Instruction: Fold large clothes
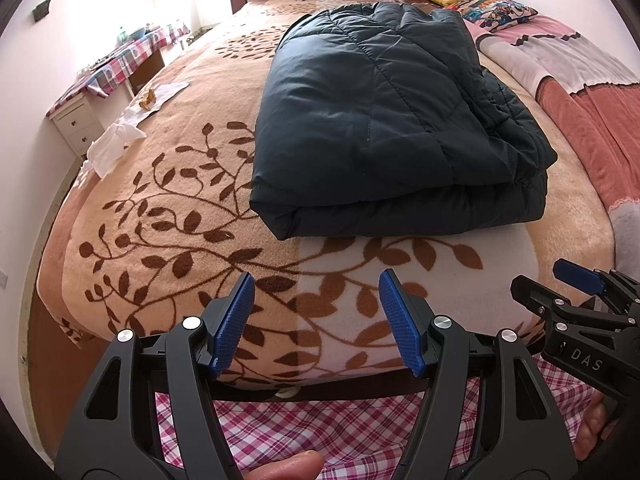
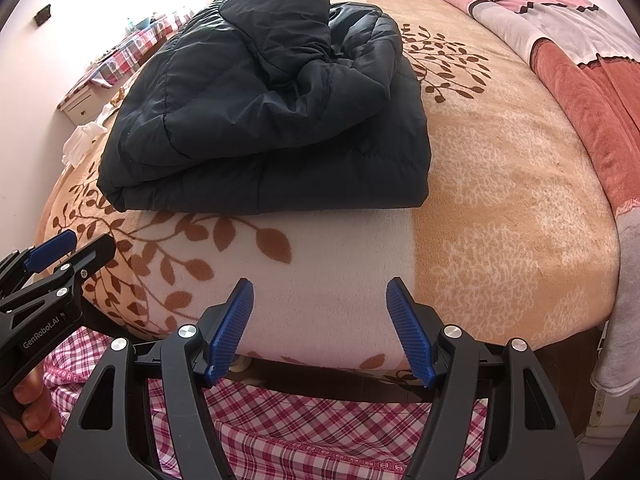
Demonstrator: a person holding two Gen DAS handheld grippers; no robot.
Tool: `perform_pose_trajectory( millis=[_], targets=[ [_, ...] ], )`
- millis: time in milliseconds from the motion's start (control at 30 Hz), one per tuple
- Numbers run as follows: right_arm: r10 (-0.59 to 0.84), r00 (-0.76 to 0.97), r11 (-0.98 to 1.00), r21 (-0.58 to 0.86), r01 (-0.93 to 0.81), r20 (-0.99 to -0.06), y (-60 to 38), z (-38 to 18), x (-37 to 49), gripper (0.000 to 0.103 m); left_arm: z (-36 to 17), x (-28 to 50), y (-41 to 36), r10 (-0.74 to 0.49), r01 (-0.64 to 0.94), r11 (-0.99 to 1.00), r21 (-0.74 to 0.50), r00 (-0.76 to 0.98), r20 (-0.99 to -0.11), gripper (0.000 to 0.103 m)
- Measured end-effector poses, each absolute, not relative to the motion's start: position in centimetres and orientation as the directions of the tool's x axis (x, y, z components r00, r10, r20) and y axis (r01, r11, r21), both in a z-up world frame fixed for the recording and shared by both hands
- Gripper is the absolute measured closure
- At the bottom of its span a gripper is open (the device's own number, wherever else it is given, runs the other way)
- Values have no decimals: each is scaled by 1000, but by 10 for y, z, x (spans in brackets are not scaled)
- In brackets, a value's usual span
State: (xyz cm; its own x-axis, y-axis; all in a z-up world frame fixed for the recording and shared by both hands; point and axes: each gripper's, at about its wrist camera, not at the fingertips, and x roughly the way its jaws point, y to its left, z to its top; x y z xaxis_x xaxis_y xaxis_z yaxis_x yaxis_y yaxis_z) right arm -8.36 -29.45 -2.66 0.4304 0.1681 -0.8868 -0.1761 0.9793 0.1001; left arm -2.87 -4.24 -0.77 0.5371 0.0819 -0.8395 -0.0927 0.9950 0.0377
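**Folded jacket lies on the bed, both grippers wait empty at the near edge**

A dark quilted jacket (image 1: 384, 120) lies folded in a thick bundle on the blanket (image 1: 168, 208) that covers the bed. The blanket is beige and white with a pattern of brown leaves and branches. The jacket sits a little back from the near edge of the bed, and a loose part of it is heaped on the top of the bundle, as the right wrist view shows.

The left gripper (image 1: 316, 320) hangs over the near edge of the bed, in front of the jacket and apart from it. Its jaws stand wide and nothing is between them. The right gripper (image 2: 320, 324) is beside it, also over the near edge, with its jaws wide and empty. Each gripper is seen from the side in the other camera.

Below the grippers there is pink checked cloth (image 1: 304, 428). On the far left side of the bed lies white crumpled paper (image 1: 116, 140). A pink and red quilt (image 2: 580, 72) lies along the right side, and colourful pillows (image 1: 480, 2) are at the head of the bed. A white cabinet (image 1: 76, 120) stands by the wall on the left.
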Motion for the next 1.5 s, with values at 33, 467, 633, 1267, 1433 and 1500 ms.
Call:
perform_pose_trajectory(
  millis=[33, 467, 633, 1267, 1433, 1500],
  targets=[
    [168, 431, 979, 100, -176, -886, -295, -27, -84, 35, -8, -29, -42, 82, -93, 995, 37, 537, -840, 38],
    [169, 428, 979, 102, -174, -888, -294, -29, -85, 35, -8, -29, -42, 80, -92, 995, 36, 537, -840, 38],
    [169, 427, 979, 103, -174, -888, -294, -29, -85, 35, -8, -29, -42, 81, -93, 995, 37, 537, -840, 38],
    [169, 426, 979, 103, -174, -889, -293, -30, -86, 35, -8, -29, -41, 80, -95, 995, 35, 535, -841, 42],
    [169, 426, 979, 103, -173, -889, -294, -29, -84, 35, -8, -29, -43, 77, -91, 995, 33, 538, -839, 42],
    [169, 425, 979, 104, -173, -889, -294, -29, -84, 35, -10, -28, -45, 81, -91, 995, 38, 533, -842, 42]
  ],
)
